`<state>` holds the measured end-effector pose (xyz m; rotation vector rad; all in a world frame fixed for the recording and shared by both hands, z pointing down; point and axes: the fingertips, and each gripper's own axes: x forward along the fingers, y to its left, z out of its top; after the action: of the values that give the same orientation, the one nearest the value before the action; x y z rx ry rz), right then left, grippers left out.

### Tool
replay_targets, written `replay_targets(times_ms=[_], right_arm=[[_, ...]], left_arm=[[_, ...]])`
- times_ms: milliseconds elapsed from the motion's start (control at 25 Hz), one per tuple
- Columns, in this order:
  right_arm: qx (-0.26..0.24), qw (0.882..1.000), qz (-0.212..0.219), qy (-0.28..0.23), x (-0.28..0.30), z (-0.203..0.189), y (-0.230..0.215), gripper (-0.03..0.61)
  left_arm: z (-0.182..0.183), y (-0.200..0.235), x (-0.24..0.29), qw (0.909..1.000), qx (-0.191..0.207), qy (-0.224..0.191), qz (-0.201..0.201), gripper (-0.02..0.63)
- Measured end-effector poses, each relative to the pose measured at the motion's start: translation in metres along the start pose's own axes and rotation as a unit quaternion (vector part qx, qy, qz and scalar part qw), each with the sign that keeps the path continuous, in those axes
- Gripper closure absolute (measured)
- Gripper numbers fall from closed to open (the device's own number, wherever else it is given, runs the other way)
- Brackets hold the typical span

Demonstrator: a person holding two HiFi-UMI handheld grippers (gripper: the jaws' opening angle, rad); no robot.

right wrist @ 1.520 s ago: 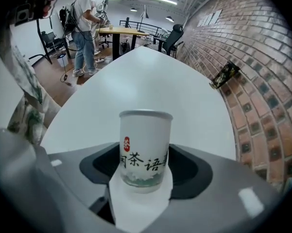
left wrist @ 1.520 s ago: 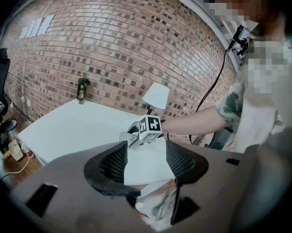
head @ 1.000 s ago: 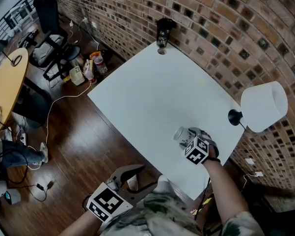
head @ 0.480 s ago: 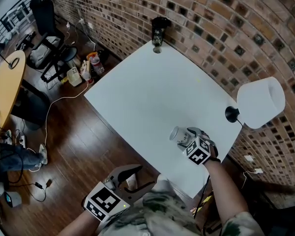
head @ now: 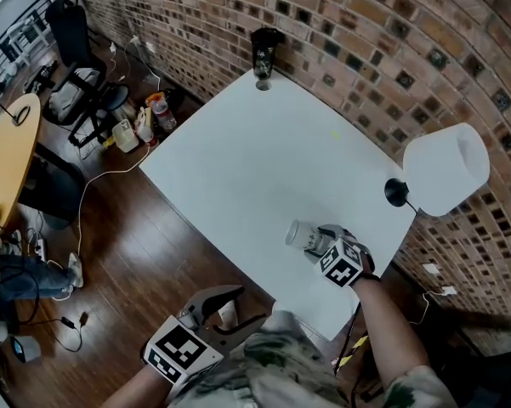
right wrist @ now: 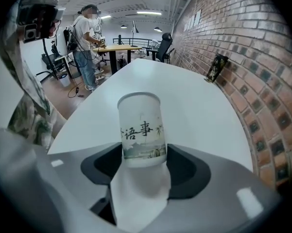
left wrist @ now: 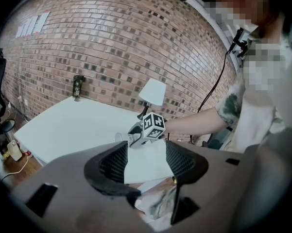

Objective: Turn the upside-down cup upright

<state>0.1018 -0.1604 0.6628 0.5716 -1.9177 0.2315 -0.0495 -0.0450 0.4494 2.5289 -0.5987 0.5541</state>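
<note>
A white cup printed with black characters is held over the near right part of the white table, lying roughly sideways with one end pointing left. My right gripper is shut on it; in the right gripper view the cup stands out from between the two jaws of the right gripper, with the characters reading upright. My left gripper hangs below the table's near edge, open and empty. In the left gripper view the open left gripper faces the right gripper's marker cube.
A black tumbler stands at the table's far corner by the brick wall. A white-shaded lamp on a black base occupies the right edge. Chairs, bottles and cables crowd the wooden floor on the left. People stand far back.
The right gripper keeps its hold on the cup, which has edged slightly left and turned more sideways. The head view has drifted a little. The left gripper has stayed put.
</note>
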Motion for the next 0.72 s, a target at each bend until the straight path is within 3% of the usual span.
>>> replay_targets(times_ms=[360,720], right_arm=[[-0.009,1.0,-0.017,-0.001,-0.019,0.006,-0.006,0.298],[-0.051,0.997,-0.034,0.043,-0.044,0.017,-0.012,0.301]], left_arm=[[0.002,-0.003,-0.004,0.9999,-0.002,-0.014,0.008,0.362],[0.0,0.001,-0.012,0.9992,-0.008,-0.038,-0.001,0.364]])
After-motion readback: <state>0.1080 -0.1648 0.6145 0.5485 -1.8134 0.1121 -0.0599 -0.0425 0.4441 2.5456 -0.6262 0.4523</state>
